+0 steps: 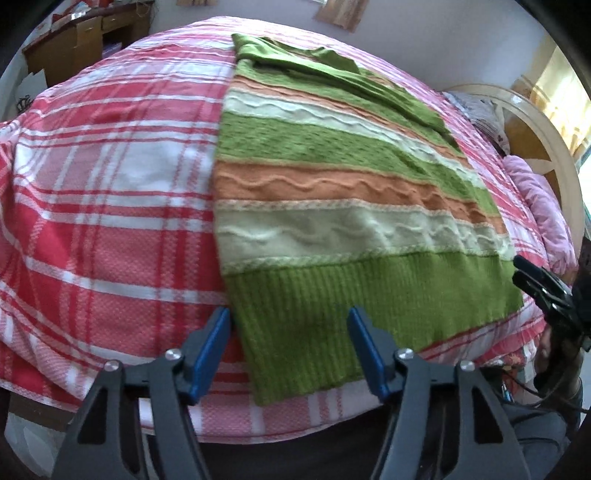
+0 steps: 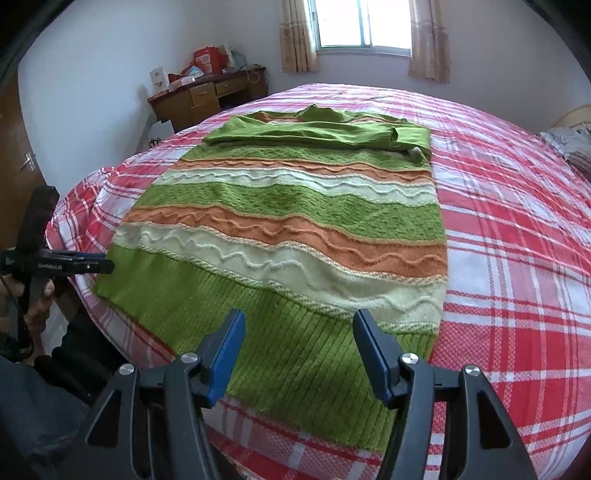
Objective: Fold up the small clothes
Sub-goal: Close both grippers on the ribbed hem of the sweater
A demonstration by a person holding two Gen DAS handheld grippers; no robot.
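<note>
A knitted sweater (image 1: 332, 192) with green, orange and pale stripes lies flat on the bed, sleeves folded across its upper part; it also shows in the right wrist view (image 2: 295, 229). My left gripper (image 1: 290, 325) is open and empty, just above the ribbed green hem near its left corner. My right gripper (image 2: 299, 328) is open and empty, over the hem near its right corner. The right gripper also shows at the right edge of the left wrist view (image 1: 532, 277), and the left gripper at the left edge of the right wrist view (image 2: 99, 264).
The bed wears a red, pink and white plaid cover (image 1: 110, 184) (image 2: 517, 240). A wooden desk (image 2: 210, 98) with clutter stands by the far wall under a window (image 2: 364, 24). A headboard (image 1: 543, 140) and pink pillow (image 1: 543, 199) lie at the right.
</note>
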